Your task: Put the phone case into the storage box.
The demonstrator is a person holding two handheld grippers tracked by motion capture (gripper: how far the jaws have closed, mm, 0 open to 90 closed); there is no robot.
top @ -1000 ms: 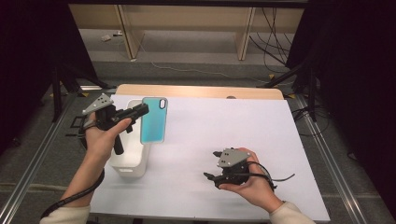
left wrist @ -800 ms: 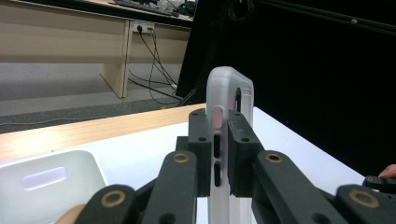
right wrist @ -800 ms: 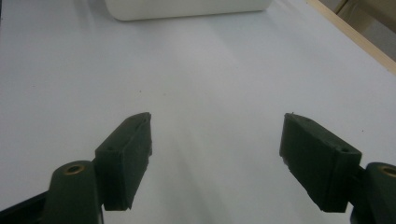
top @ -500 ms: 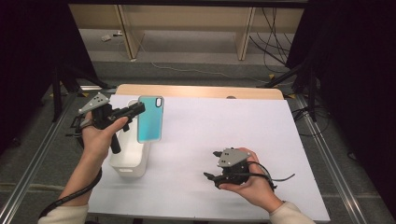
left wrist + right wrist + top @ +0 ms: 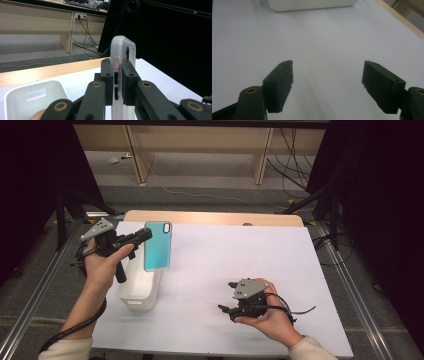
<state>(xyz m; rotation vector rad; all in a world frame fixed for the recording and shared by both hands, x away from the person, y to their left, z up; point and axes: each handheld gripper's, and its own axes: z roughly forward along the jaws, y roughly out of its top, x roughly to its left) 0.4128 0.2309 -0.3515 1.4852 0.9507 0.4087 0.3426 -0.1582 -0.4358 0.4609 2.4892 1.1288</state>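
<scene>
A teal phone case [image 5: 158, 246] with a frosted rim hangs upright in the air over the white bin [image 5: 137, 289] at the table's left. My left gripper [image 5: 145, 236] is shut on the case's edge. In the left gripper view the case [image 5: 123, 50] stands on end between the two black jaws, side-button cutouts facing me, with the gripper [image 5: 117, 82] clamped on it. My right gripper [image 5: 226, 296] rests low on the white table near the front, jaws wide apart. In the right gripper view the gripper [image 5: 327, 75] holds nothing, only bare table between the fingers.
The white tabletop [image 5: 240, 255] has a wooden strip [image 5: 215, 217] along its far edge. The bin's rim [image 5: 15, 91] shows at lower left in the left gripper view, and its wall [image 5: 312, 5] at the top of the right gripper view. Metal rails run along both table sides.
My left gripper has drifted slightly left and toward the person with the phone case, bringing it more over the white bin. The right gripper has stayed in place.
</scene>
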